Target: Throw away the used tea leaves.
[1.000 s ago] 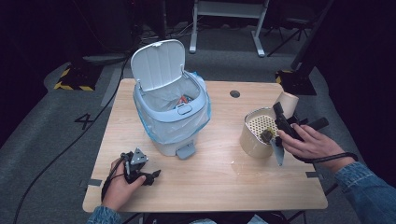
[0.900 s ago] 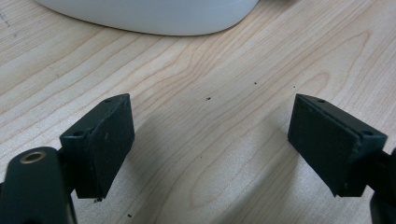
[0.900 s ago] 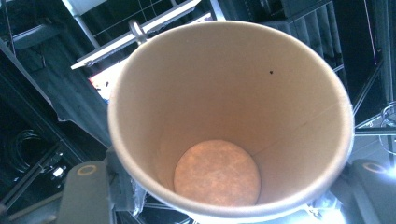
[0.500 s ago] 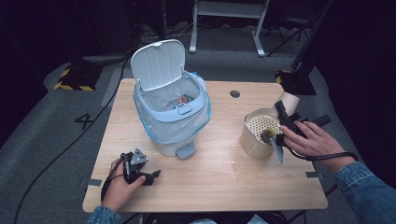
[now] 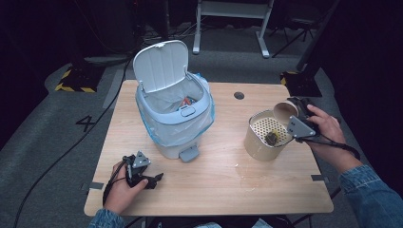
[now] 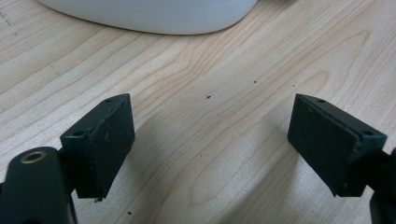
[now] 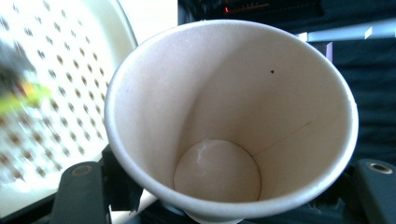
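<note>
Paper cup (image 7: 231, 126) beside strainer pot's rim (image 5: 256, 123)

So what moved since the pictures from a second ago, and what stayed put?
The right gripper has lifted and tipped the paper cup it holds, so the cup's mouth now faces the strainer tub; its jaws have just been opening a little around the cup. The left gripper, open on the table, and the open bin stayed put.

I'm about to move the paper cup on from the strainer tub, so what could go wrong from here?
The right tool holds the paper cup tipped by the strainer tub; its jaws have just been opening, so the cup might slip. Swinging it could knock the tub. A dark lump sits on the perforated insert, possibly needing binning.
</note>
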Demonstrator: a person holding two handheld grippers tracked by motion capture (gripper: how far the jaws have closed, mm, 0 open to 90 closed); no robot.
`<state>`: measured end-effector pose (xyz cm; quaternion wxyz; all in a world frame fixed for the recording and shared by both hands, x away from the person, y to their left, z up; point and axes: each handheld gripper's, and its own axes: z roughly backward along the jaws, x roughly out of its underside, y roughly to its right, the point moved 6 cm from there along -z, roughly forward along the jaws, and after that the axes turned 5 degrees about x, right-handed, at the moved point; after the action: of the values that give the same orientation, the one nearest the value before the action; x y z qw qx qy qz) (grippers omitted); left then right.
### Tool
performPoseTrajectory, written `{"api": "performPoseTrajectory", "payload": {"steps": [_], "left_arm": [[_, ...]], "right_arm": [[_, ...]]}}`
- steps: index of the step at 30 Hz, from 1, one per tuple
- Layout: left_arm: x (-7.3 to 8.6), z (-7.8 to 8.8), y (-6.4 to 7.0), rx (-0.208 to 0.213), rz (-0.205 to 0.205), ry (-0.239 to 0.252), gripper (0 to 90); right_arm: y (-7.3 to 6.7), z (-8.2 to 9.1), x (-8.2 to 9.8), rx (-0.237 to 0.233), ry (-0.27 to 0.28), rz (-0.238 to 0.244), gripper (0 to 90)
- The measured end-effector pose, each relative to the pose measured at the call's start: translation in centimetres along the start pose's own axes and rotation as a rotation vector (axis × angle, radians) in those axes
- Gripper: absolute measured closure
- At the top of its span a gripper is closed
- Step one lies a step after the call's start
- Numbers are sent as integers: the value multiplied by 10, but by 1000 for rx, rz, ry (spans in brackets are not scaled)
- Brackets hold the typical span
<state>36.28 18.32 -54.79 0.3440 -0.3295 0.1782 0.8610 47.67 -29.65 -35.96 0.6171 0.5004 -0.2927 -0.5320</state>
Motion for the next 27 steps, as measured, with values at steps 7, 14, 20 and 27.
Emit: {"api": "performPoseTrajectory", "payload": {"steps": [7, 14, 20, 27], "left_arm": [[0, 0, 0, 0, -1, 0, 151], [0, 0, 0, 1, 1, 1, 152], [0, 0, 0, 1, 0, 0, 152], [0, 0, 0, 1, -1, 0, 152]], "right_arm": [[7, -2, 16, -141, 71, -486, 300], [8, 2, 22, -355, 110, -938, 298], [0, 4, 21, -525, 90, -1096, 295], [-6, 11, 14, -579, 168, -1077, 296]]}}
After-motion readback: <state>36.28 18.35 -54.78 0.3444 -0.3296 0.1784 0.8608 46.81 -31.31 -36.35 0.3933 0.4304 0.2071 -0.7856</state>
